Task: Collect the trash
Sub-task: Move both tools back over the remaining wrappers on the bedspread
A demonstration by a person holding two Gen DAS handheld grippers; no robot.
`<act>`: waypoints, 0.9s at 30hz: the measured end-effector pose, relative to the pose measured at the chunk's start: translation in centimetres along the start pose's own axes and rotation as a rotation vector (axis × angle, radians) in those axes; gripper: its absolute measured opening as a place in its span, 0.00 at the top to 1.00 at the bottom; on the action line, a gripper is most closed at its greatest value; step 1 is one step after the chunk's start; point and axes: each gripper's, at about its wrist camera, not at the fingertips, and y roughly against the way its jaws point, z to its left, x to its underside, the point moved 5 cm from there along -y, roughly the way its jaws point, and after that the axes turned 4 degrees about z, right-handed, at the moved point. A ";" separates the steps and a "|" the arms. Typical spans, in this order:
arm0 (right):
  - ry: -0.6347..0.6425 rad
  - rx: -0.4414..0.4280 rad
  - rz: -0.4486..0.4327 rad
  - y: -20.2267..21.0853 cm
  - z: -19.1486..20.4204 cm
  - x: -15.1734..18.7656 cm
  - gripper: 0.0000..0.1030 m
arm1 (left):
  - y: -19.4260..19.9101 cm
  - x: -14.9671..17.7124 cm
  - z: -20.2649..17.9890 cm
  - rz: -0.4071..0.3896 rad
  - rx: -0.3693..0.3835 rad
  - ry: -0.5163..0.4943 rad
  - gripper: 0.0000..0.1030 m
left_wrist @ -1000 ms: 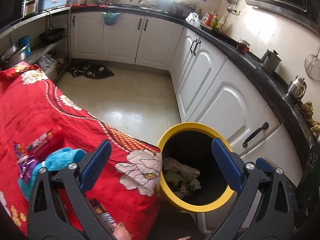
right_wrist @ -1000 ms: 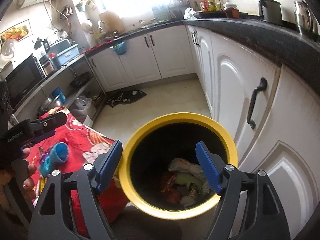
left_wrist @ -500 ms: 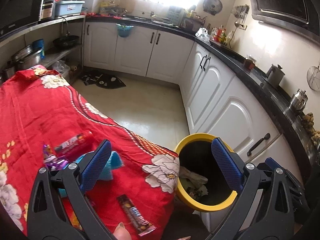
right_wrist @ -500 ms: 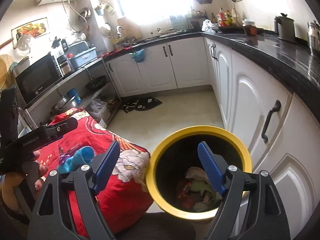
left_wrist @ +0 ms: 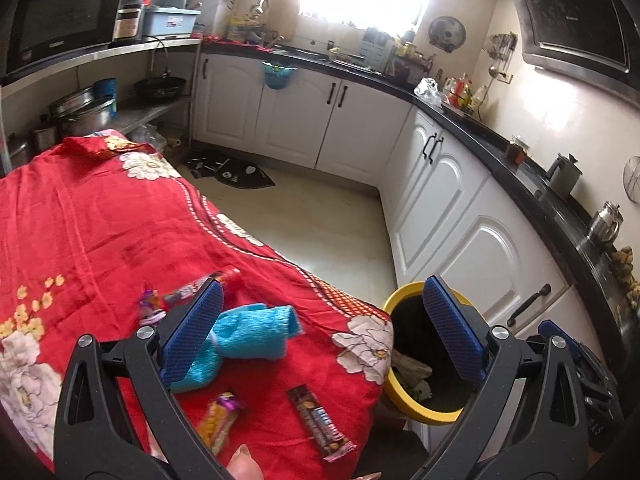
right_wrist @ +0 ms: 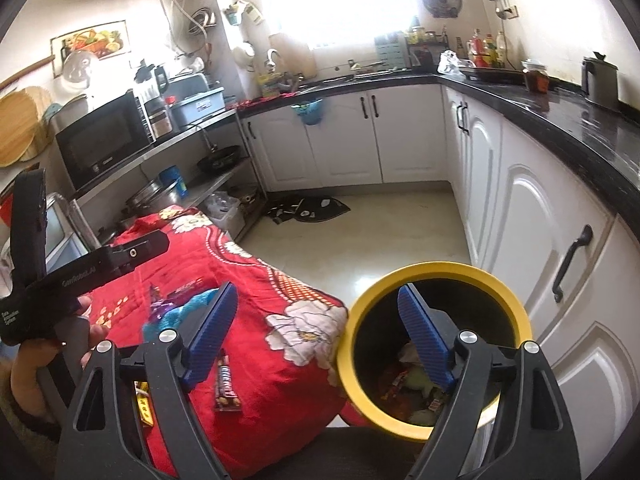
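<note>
My left gripper (left_wrist: 322,330) is open and empty above the near end of a table under a red flowered cloth (left_wrist: 100,220). On the cloth lie a blue rolled cloth (left_wrist: 256,338), a brown candy bar wrapper (left_wrist: 320,422), an orange wrapper (left_wrist: 220,420), a purple wrapper (left_wrist: 150,308) and a red wrapper (left_wrist: 192,286). A yellow-rimmed black bin (left_wrist: 420,406) stands on the floor at the table's right corner. The right gripper (right_wrist: 318,338) hangs over the gap between the table and the bin (right_wrist: 440,276). Its jaws are opening with nothing between them. Crumpled trash (right_wrist: 416,384) lies inside the bin.
White cabinets (right_wrist: 532,220) under a black counter (right_wrist: 580,128) run close along the bin's right side. A dark mat (left_wrist: 232,172) lies on the pale floor beyond. Shelves with pots and a microwave (right_wrist: 104,140) stand left of the table. A hand (right_wrist: 28,364) holds the left tool.
Both views have drawn back and up from the bin. The bin has slid to the lower right, and the table with its wrappers has come into view. The right jaws stand slightly wider.
</note>
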 end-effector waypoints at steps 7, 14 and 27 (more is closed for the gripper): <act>0.052 -0.042 0.019 -0.7 3.3 0.3 0.22 | 1.2 -0.3 3.1 -0.018 -0.023 0.054 0.11; 0.103 -0.084 0.040 -1.5 6.3 0.7 0.22 | 2.7 -0.8 7.4 -0.040 -0.061 0.128 0.11; 0.197 -0.155 0.130 -4.4 11.3 3.0 0.22 | 3.3 0.3 14.1 -0.011 -0.111 0.249 0.11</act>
